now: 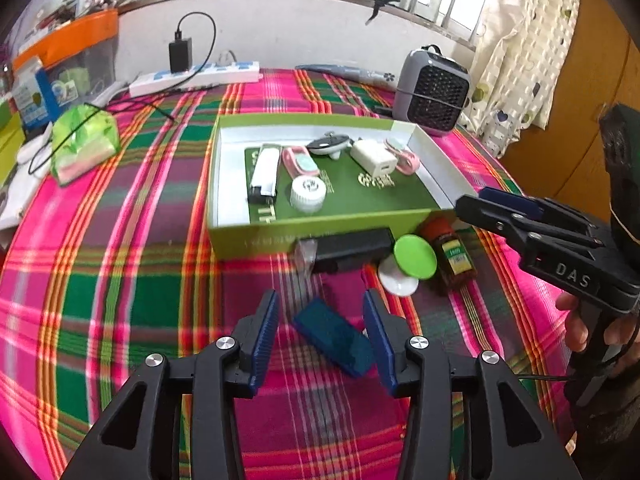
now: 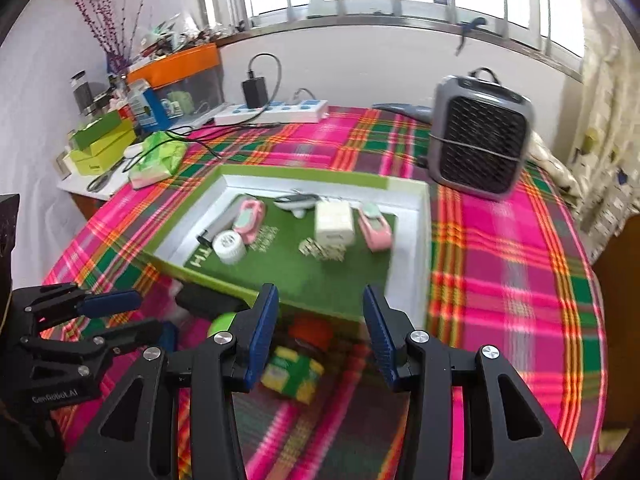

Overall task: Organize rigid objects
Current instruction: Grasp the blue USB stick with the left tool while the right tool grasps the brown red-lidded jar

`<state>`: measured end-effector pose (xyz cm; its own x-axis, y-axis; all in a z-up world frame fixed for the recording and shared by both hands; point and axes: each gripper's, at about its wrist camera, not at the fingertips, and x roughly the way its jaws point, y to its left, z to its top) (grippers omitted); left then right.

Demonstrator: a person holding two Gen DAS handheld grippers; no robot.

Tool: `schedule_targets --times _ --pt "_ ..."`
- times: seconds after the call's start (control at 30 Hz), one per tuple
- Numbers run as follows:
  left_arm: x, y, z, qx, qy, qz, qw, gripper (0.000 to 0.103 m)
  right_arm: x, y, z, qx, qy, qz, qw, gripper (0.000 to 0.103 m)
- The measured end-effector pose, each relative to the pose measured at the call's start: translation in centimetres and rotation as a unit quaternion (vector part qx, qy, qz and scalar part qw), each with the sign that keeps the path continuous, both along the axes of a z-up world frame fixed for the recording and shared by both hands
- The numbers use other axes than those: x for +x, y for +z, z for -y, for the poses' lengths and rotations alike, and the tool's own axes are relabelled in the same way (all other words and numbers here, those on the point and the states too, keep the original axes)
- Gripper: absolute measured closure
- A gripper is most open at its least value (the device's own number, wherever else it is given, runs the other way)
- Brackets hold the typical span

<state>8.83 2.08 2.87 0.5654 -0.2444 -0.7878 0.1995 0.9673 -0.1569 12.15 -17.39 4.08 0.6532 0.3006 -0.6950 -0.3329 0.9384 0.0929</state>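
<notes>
A green box (image 1: 280, 236) (image 2: 412, 248) on the plaid cloth holds several small items: a white charger (image 1: 374, 157) (image 2: 334, 222), pink clips, a white cap (image 1: 307, 194) (image 2: 228, 246). In front of it lie a black block (image 1: 352, 249), a green-and-white disc (image 1: 414, 257), a red-lidded spice jar (image 1: 450, 254) (image 2: 298, 364) and a blue flat case (image 1: 334, 336). My left gripper (image 1: 322, 334) is open around the blue case. My right gripper (image 2: 320, 332) is open above the spice jar; it also shows in the left wrist view (image 1: 480, 204).
A grey heater (image 1: 432, 94) (image 2: 480, 136) stands behind the box on the right. A power strip (image 1: 196, 76) with a black adapter and cable lies at the back. A green tissue pack (image 1: 84, 144) and stacked boxes (image 2: 102, 146) sit on the left.
</notes>
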Motion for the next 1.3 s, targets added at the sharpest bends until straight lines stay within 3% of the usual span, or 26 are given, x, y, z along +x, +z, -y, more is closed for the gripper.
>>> schedule_targets --times 0.27,1.1,1.23,1.3 --pt "-1.2 -0.8 1.1 0.012 -0.005 -0.007 0.9999 0.060 -1.3 -1.4 0.8 0.023 -0.013 -0.018 0.999 0.056" --pt "-1.9 -1.0 -0.1 0.037 -0.004 -0.004 0.9993 0.060 -0.9 -3.1 -0.6 -0.005 -0.017 -0.050 0.999 0.056" --pt "-1.7 -0.9 -0.9 0.043 0.006 -0.002 0.9991 0.060 -1.0 -3.0 -0.7 -0.006 -0.011 -0.047 0.999 0.067" --pt "-1.6 -0.9 -1.4 0.044 0.010 -0.002 0.9990 0.060 -1.0 -3.0 -0.8 -0.008 -0.010 -0.044 0.999 0.067"
